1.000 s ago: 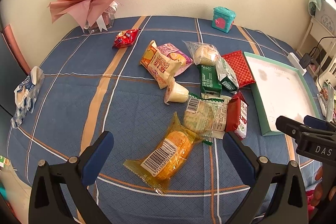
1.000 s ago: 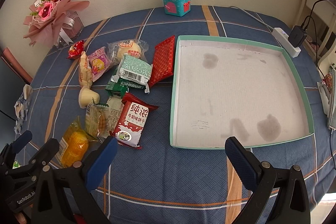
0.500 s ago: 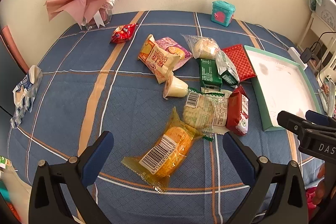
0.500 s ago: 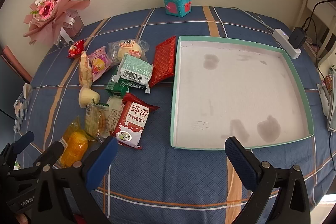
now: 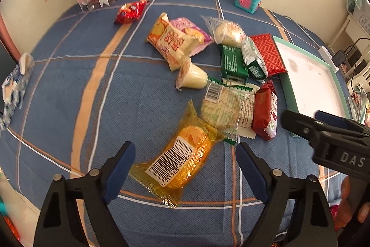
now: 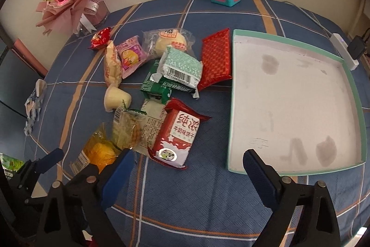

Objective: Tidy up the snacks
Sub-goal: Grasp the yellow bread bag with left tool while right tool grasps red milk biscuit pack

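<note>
My left claw (image 5: pixel 182 162) is closing around the glossy yellow cake wrapper (image 5: pixel 182 154), barcode up, pads not yet touching. My right claw (image 6: pixel 187 166), empty, is closing above the red biscuit pack (image 6: pixel 177 134) beside the teal-rimmed cardboard tray (image 6: pixel 231 108) on the checked bench (image 6: pixel 208 200).

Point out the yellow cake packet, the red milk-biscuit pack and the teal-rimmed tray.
yellow cake packet (image 5: pixel 185 152): left wrist view, on the wrapper just above its barcode label.
red milk-biscuit pack (image 6: pixel 178 133): right wrist view, middle of its printed front.
teal-rimmed tray (image 6: pixel 231 94): right wrist view, on its left wall.
</note>
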